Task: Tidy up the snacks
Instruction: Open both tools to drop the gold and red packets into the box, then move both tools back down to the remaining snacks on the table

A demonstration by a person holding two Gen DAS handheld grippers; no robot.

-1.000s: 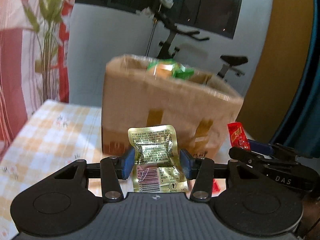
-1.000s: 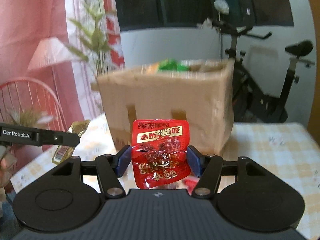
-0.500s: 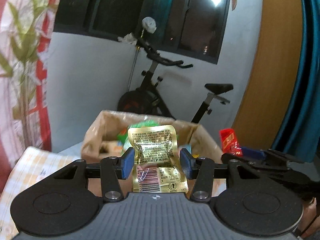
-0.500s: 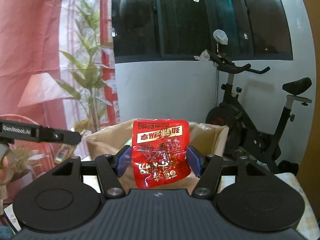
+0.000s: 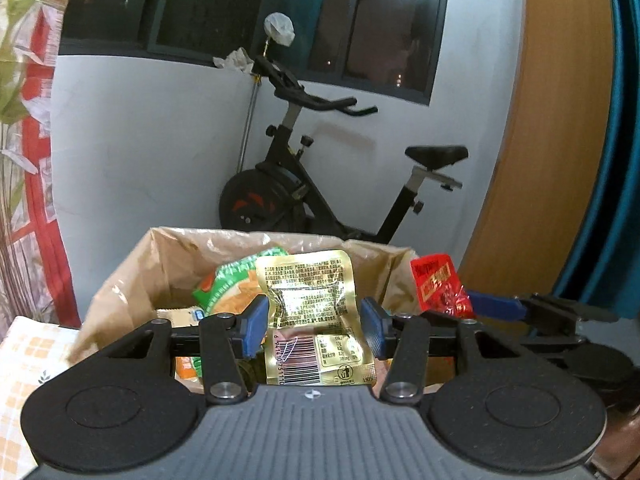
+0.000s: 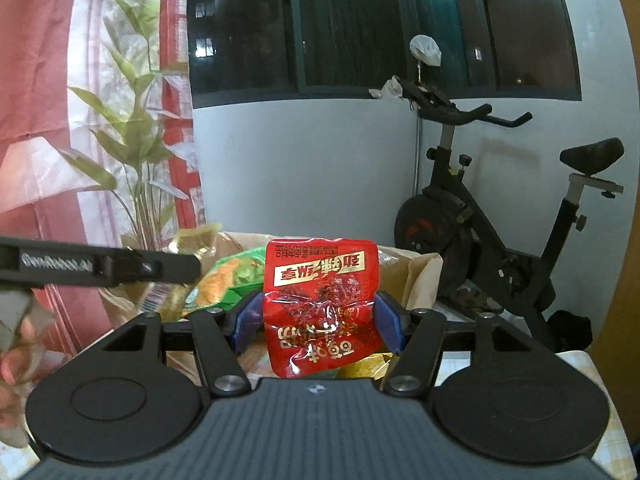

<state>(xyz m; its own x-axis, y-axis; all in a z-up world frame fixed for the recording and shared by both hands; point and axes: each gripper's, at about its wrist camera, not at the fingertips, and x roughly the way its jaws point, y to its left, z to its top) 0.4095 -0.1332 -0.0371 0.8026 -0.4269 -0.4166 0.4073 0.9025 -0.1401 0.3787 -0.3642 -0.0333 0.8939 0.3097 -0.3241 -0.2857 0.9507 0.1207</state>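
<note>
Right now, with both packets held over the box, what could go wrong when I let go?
The gold packet and red packet are pinched only at their edges, so either might slip early. The red packet hangs near the box rim and may fall outside. The two hand-held grippers sit close and could collide.

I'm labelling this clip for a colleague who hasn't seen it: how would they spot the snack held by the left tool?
Find the open cardboard box before the exercise bike. Above it, the left tool grips a gold packet, barcode low, unlike its red neighbour.
</note>
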